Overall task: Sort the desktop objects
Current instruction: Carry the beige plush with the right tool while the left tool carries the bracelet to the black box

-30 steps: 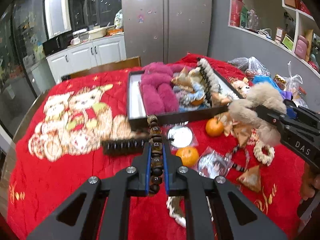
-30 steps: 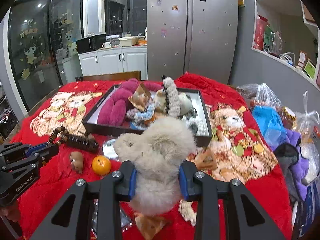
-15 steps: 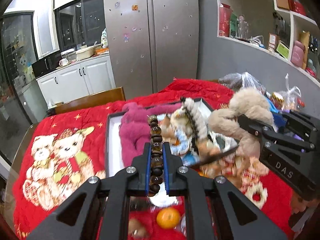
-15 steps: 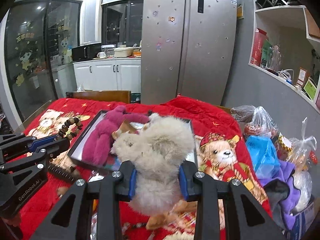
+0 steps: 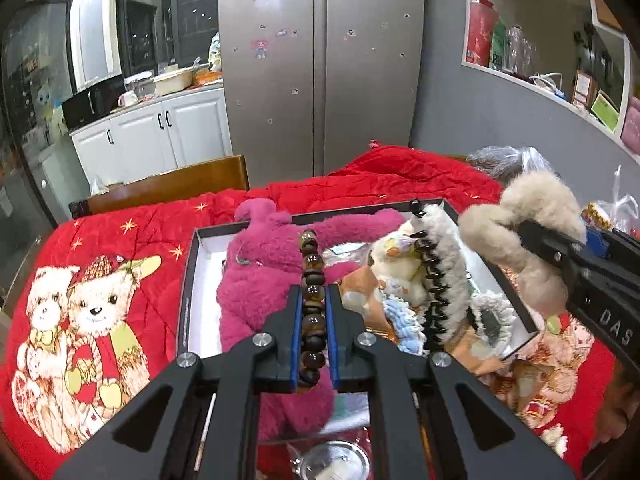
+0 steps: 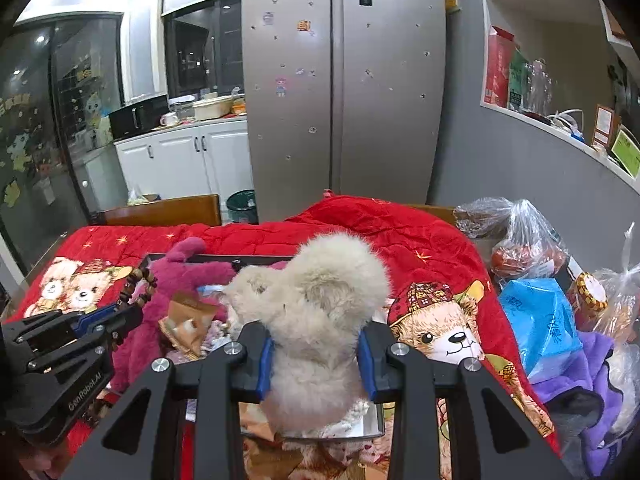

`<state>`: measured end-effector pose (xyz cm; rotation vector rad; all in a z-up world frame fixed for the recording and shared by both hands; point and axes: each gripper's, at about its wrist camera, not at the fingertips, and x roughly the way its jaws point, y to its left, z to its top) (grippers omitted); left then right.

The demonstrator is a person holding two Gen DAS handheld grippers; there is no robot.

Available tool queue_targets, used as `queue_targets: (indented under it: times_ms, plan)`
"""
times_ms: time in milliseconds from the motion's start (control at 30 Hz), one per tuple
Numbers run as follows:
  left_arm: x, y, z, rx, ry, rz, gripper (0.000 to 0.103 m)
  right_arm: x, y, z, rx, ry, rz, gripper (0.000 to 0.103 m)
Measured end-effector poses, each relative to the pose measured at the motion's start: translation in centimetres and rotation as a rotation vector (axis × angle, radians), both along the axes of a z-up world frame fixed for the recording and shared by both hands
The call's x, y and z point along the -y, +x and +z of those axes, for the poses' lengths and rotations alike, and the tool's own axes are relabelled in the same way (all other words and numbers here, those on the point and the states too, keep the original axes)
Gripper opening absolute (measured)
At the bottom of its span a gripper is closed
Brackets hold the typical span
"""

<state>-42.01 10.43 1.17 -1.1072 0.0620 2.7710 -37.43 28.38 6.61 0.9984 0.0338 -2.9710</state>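
Much of the box (image 5: 188, 280) is hidden: the left gripper (image 5: 313, 320) covers its near edge in the left wrist view, and in the right wrist view the beige plush toy (image 6: 316, 320) blocks nearly all of it, so only a strip of the far rim shows. What lies at the bottom of the box cannot be made out under the pile. The lower end of the bead bracelet (image 5: 310, 312) disappears behind the gripper body, so its full loop is not visible and its beads cannot be counted. Two grippers are in view. The left one has its jaws pinched on the one bead bracelet, which stands up between the blue pads above the box. The right gripper (image 6: 316, 360) has its jaws clamped on the single beige plush toy, held above the right side of the box. Inside the box lie one pink plush toy (image 5: 256, 280), one black hair claw (image 5: 434, 284) edged with white fluff, and a jumble of smaller soft pieces too tangled to count. The red blanket (image 5: 120, 248) shows two printed bears at the left in the left wrist view. At the right of the right wrist view, a blue bag (image 6: 540, 320), clear plastic bags and a purple cloth (image 6: 576, 384) are partly cut off by the frame.
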Motion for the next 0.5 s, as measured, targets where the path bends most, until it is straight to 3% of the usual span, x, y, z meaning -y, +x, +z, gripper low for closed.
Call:
queue_targets:
  times_ms: [267, 500]
  plan:
    - [1.7, -1.3, -1.5, 0.046, 0.052, 0.006, 0.011, 1.4, -0.8, -2.5, 0.068, 0.024, 0.039, 0.034]
    - [1.9, -1.5, -1.8, 0.048, 0.043, 0.006, 0.011, 2.2, -0.6, -3.1, 0.081, 0.046, 0.055, 0.034]
